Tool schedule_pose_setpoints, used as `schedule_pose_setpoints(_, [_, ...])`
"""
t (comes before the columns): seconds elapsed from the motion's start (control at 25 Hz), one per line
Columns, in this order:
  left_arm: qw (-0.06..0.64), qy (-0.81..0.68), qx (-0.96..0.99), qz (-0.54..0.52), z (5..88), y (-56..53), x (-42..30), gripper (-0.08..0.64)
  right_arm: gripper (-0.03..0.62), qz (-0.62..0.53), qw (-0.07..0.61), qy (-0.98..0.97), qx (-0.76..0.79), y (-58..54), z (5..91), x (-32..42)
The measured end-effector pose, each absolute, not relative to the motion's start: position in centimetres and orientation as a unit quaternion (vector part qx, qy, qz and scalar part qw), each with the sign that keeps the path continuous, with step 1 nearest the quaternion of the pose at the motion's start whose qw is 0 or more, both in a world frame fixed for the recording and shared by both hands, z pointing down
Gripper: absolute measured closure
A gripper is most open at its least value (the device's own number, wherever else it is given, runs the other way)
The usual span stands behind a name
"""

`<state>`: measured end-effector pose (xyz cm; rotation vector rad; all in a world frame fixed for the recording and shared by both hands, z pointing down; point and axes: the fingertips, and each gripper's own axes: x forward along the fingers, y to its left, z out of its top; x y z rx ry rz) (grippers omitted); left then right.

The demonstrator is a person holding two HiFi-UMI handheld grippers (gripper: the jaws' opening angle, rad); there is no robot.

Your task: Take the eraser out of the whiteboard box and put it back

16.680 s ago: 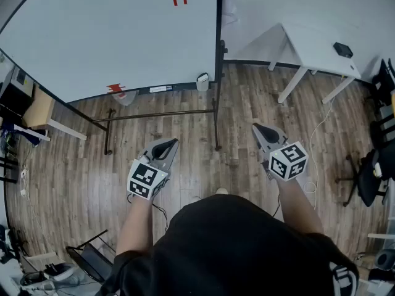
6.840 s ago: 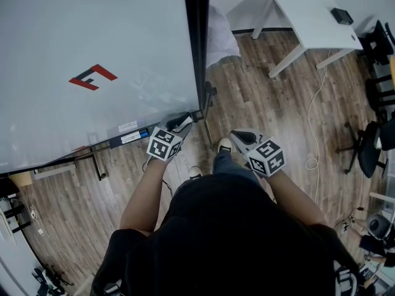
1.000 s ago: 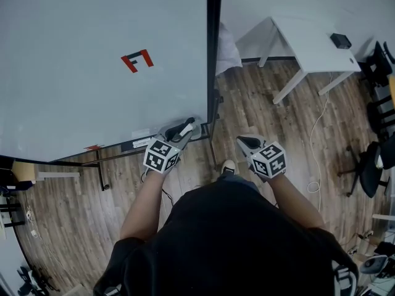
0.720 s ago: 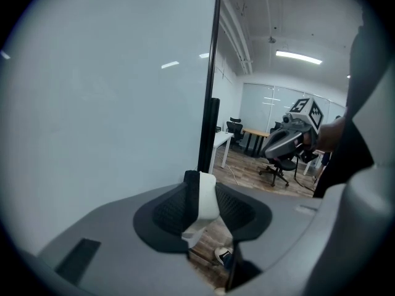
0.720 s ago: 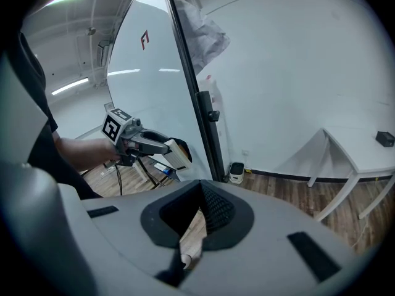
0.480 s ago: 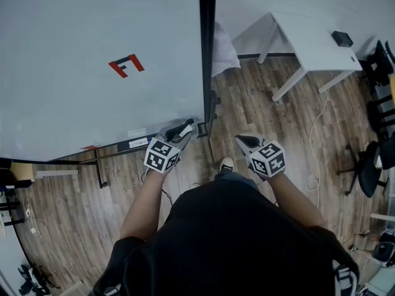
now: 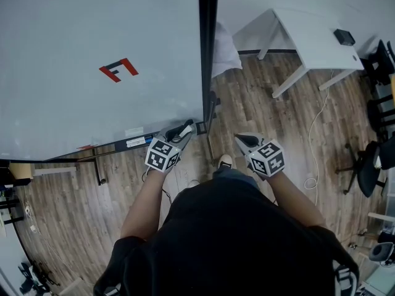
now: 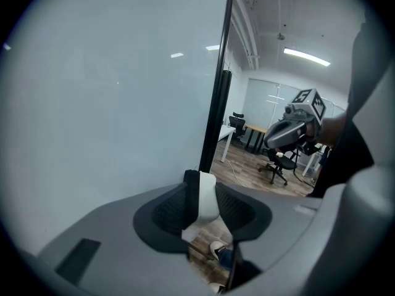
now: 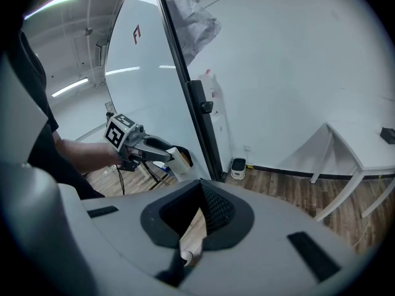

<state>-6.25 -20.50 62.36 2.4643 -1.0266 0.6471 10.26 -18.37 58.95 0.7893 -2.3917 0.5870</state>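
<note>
My left gripper (image 7: pixel 183 129) is shut on the eraser (image 7: pixel 186 128), a white block with a black felt side. The eraser stands upright between the pads in the left gripper view (image 8: pixel 202 196). It hangs at the lower right corner of the whiteboard (image 7: pixel 92 42), just above the tray's right end (image 7: pixel 199 128). The right gripper view shows the eraser (image 9: pixel 176 161) in front of a dark box opening (image 9: pixel 185 156) on that corner. My right gripper (image 7: pixel 242 140) hovers to the right over the floor, jaws closed with nothing in them.
The board's black frame post (image 7: pixel 208 42) runs up beside the left gripper. A white table (image 7: pixel 308 36) stands at the back right, office chairs (image 7: pixel 370 159) at the far right, and a cable (image 7: pixel 315 134) lies on the wooden floor. The person's shoe (image 7: pixel 226 161) shows between the grippers.
The left gripper, still holding the eraser, has sunk a little toward the board's lower right corner. The right gripper has hardly shifted.
</note>
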Motion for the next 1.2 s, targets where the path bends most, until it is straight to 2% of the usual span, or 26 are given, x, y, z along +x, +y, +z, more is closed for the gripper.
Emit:
schedule_pose_setpoints(0.72, [0.225, -0.349, 0.870, 0.268, 67.6, -21.5, -5.6, 0.410, 0.597, 0.233, 0.282, -0.881, 0.298, -18.9, 60.5, 11.3])
schedule_pose_setpoints(1.2, [0.228, -0.350, 0.872, 0.256, 67.7, -21.8, -5.2, 0.402, 0.597, 0.235, 0.281, -0.881, 0.301, -19.0, 60.5, 11.5])
